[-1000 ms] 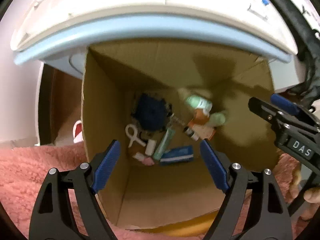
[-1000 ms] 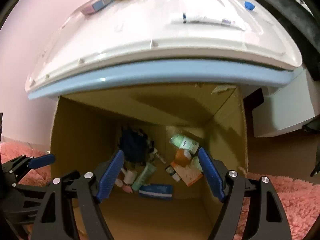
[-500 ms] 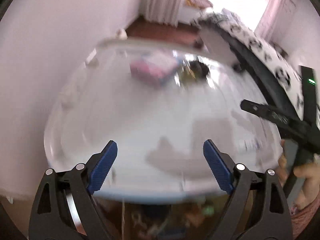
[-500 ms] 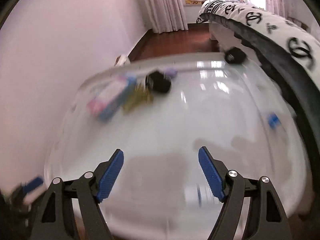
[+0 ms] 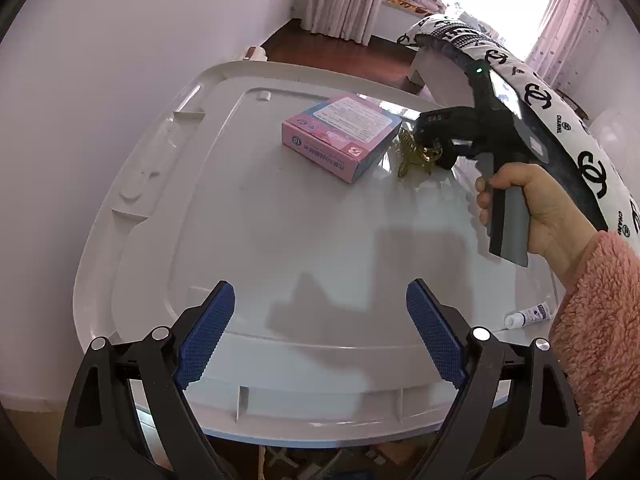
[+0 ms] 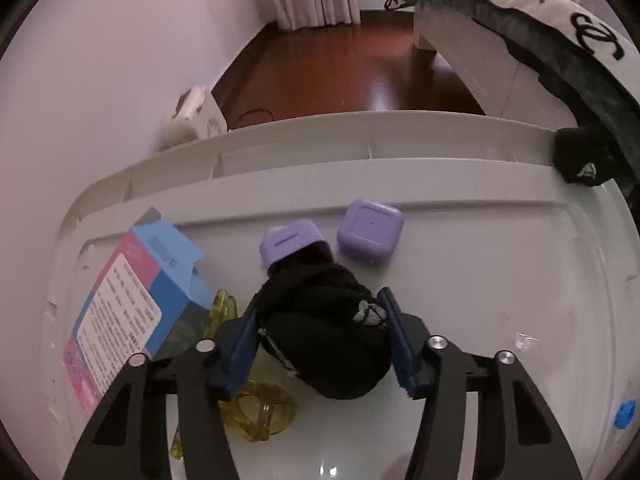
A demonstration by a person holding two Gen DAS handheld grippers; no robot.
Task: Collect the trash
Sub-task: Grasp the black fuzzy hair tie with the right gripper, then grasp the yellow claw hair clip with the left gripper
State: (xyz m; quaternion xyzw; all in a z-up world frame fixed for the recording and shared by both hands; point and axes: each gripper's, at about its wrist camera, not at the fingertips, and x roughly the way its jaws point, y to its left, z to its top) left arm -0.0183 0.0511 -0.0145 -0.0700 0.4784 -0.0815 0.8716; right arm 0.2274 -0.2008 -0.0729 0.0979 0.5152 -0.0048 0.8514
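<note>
My right gripper (image 6: 318,320) has its blue pads on both sides of a black knitted bundle (image 6: 320,328) lying on the white plastic lid (image 6: 480,280); the jaws look closed against it. Two purple caps (image 6: 370,230) lie just beyond it. A pink-and-blue box (image 6: 132,308) and a yellow translucent piece (image 6: 256,408) lie to its left. My left gripper (image 5: 320,332) is open and empty above the lid's near edge (image 5: 320,412). In the left wrist view the box (image 5: 342,136) sits at the far side, with the right gripper's body (image 5: 460,132) beside it.
A small white tube (image 5: 528,316) lies at the lid's right edge. A blue scrap (image 6: 624,414) lies at the lid's right. A bed with black-and-white bedding (image 6: 560,28) stands to the right. A black item (image 6: 580,156) sits at the lid's far right corner. Wall on the left.
Both grippers rose from looking into the cardboard box under the lid to above the lid. The right gripper moved to the far side and narrowed around the black bundle.
</note>
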